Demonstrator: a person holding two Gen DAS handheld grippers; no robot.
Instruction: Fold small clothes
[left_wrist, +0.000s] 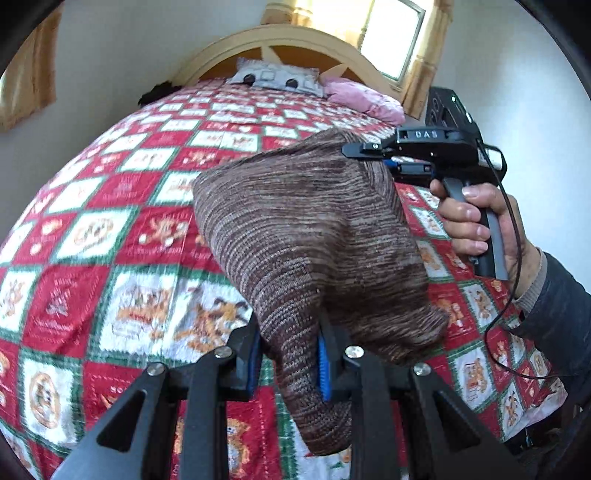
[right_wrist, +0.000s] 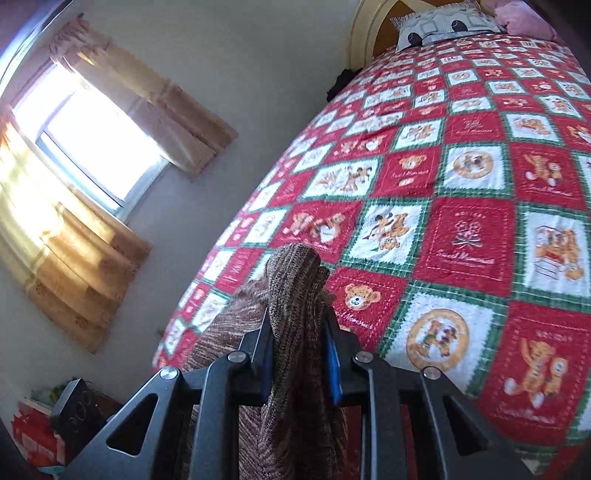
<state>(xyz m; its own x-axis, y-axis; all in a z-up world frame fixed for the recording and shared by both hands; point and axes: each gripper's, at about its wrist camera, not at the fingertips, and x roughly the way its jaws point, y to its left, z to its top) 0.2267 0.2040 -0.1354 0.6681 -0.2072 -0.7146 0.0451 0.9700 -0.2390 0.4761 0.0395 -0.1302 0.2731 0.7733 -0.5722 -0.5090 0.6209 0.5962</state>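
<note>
A brown knit (left_wrist: 306, 236) hangs above the bed, held at two corners. It is a ribbed, marled cloth, dark brown streaked with tan and pale grey in fine rows. The stretch between the grippers sags into a soft fold with a dimple near its middle, and a loose lobe droops at the lower right.

The left gripper (left_wrist: 290, 363) is clamped on the near corner: the knit fills the narrow gap between its blue pads (left_wrist: 324, 369), and a tail of cloth hangs down below the jaws.

The right gripper (left_wrist: 364, 149) bites the far upper corner in the left wrist view, with a hand (left_wrist: 476, 225) wrapped round its handle and a dark sleeve (left_wrist: 554, 306) behind it. From its own camera, the right gripper (right_wrist: 299, 356) pinches a bunched ridge of the knit (right_wrist: 295, 295), which rises above the fingers and falls away below them.

Under the cloth lies a quilt (left_wrist: 110, 229) of red, white and green squares with bears. A grey pillow (left_wrist: 275, 77) and a pink one (left_wrist: 364, 99) sit at the headboard (left_wrist: 236, 48).
</note>
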